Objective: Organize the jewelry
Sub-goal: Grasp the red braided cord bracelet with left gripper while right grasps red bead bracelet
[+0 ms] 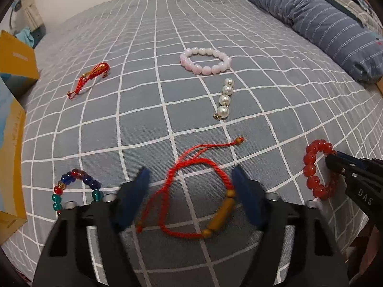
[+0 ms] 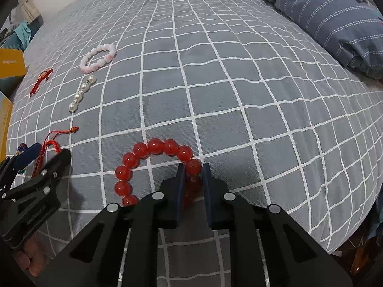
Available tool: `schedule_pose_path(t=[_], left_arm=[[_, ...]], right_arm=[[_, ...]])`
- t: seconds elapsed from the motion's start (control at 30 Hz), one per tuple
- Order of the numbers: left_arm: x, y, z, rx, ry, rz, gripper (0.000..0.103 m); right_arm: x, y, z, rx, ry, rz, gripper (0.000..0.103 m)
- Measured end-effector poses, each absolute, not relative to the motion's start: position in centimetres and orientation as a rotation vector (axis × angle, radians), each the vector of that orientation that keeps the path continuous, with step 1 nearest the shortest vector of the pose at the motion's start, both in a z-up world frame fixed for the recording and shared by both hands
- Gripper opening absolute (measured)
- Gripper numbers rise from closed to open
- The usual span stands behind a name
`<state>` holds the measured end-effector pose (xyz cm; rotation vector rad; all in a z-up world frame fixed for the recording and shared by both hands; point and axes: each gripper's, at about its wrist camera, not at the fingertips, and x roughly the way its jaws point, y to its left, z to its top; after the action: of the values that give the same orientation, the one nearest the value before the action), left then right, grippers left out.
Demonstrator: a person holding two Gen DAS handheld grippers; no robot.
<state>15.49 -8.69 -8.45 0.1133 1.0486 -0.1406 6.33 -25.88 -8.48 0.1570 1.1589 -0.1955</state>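
Note:
Jewelry lies on a grey checked bedspread. My left gripper is open, its jaws either side of a red cord bracelet with an amber tube bead. My right gripper is shut on the red bead bracelet, pinching its beads at the right side; it also shows in the left wrist view. A multicoloured bead bracelet lies left of the left gripper. A pearl strand, a pink bead bracelet and a small red woven bracelet lie farther off.
A striped blue pillow lies at the far right. Yellow cardboard boxes stand along the bed's left edge. The bed's near edge drops off at right.

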Motion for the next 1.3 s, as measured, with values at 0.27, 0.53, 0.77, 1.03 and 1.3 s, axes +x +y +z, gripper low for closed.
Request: schedule_pose_path(t=[0.27,0.53,0.77,1.03,1.3], left_arm=[[15.5,-7.1,-7.4,0.049,1.090,-0.171,0.007],[14.3,-5.8,-5.8,0.045,1.080,-0.200,0.007],[13.1,-5.2,-3.1,0.036,1.049,-0.226,0.007],[12.5,-4.4,-0.9,0.049,1.021,-0.204,0.007],[12.1,-3.0,1.3,0.065,0.983,-0.162,0.007]], right_arm=[[6.1,-25.3,-7.0,0.180,1.122,-0.197,0.013],[4.5,-23.9,-4.5,0.198,1.069,-0.211,0.013],[3.6,-22.7,-2.1,0.206,1.022,-0.199,0.013],[3.1,-21.9,0.1,0.208,0.983,-0.193,0.013],[3.3,-20.7,2.1,0.194,0.945,-0.190,0.013]])
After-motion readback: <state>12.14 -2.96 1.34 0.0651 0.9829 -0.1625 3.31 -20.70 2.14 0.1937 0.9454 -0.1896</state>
